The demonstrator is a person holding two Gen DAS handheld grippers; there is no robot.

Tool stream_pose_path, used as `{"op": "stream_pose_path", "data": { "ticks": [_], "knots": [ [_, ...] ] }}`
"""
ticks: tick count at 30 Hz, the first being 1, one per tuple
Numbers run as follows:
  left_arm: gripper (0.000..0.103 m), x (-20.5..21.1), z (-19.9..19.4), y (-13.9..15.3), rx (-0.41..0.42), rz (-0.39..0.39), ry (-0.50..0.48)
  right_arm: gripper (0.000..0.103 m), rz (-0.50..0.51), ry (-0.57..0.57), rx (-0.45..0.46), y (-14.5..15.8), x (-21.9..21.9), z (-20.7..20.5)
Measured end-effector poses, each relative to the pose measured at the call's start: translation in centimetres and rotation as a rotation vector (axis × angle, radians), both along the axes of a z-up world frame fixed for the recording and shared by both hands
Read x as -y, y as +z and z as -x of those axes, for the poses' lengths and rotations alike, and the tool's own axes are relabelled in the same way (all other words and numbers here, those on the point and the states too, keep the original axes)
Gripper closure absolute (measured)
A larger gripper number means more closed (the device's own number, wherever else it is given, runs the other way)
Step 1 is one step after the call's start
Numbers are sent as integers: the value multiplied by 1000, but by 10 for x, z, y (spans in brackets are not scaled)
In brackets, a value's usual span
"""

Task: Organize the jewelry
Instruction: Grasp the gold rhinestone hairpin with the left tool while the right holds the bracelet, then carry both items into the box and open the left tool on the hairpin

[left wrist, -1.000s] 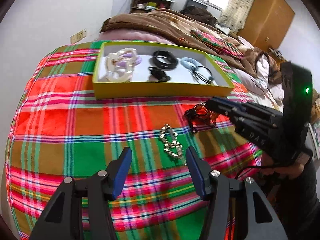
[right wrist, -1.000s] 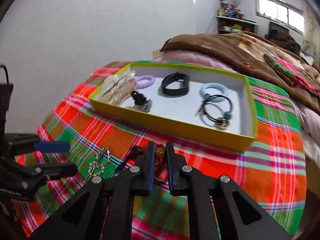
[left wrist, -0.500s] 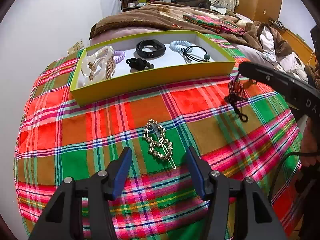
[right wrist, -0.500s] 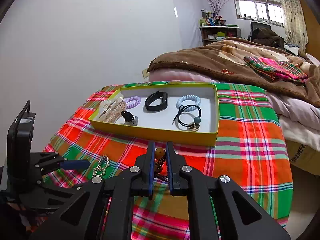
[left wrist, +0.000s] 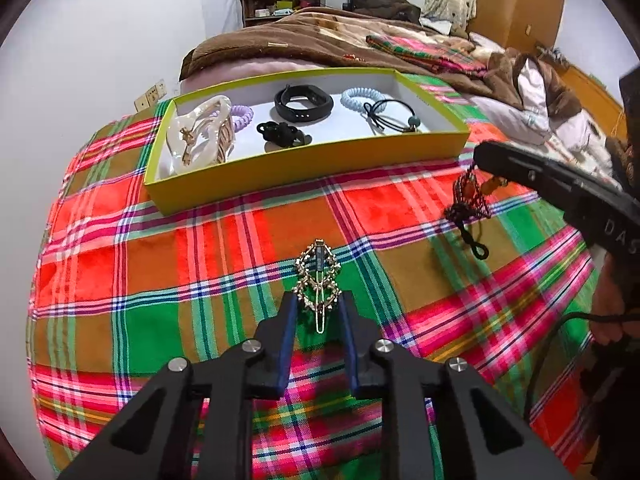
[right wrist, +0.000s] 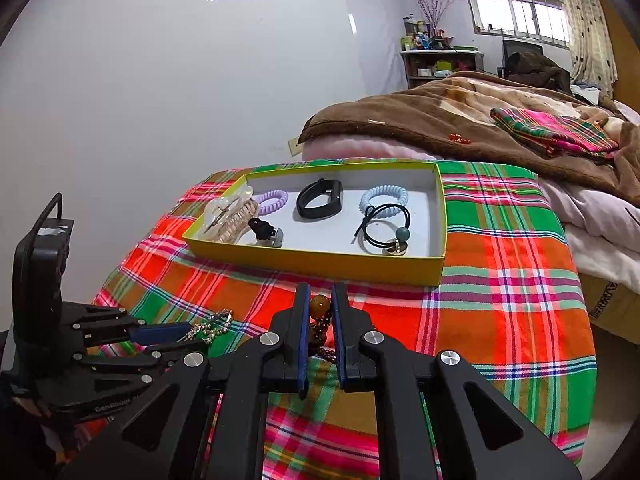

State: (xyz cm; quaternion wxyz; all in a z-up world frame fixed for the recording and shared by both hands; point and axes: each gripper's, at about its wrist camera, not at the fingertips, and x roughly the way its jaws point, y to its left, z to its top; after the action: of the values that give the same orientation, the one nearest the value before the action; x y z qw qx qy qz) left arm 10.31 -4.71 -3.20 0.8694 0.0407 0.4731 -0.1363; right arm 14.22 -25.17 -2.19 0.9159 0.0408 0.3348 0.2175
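Now that my left gripper (left wrist: 318, 312) has just closed onto the gold hair clip (left wrist: 318, 280), both grippers hold something: right gripper (right wrist: 320, 312) pinches the beaded bracelet (right wrist: 320, 320); yellow box (left wrist: 304, 176) next.

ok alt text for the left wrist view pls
The left gripper, whose jaws have just been closing, pinches a gold hair clip lying on a plaid cloth. Beyond it sits a yellow tray of hair ties and bands; at right the right gripper holds up a dangling beaded bracelet.
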Motion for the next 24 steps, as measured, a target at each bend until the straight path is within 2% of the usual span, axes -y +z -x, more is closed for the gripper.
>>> {"op": "stream_pose_path", "data": {
  "ticks": [4,8,16,24],
  "knots": [
    [81,-14,-1,4,-19,124,10,92,-2,-1,2,1,-1,0],
    [81,-28,-1,9,-30,212,25,92,-2,-3,7,3,-2,1],
    [81,-49,-2,12,-13,251,83,92,-1,-7,2,3,-5,0],
    [81,-49,-3,23,14,255,67,92,-5,-12,22,15,-4,0]
  ]
}}
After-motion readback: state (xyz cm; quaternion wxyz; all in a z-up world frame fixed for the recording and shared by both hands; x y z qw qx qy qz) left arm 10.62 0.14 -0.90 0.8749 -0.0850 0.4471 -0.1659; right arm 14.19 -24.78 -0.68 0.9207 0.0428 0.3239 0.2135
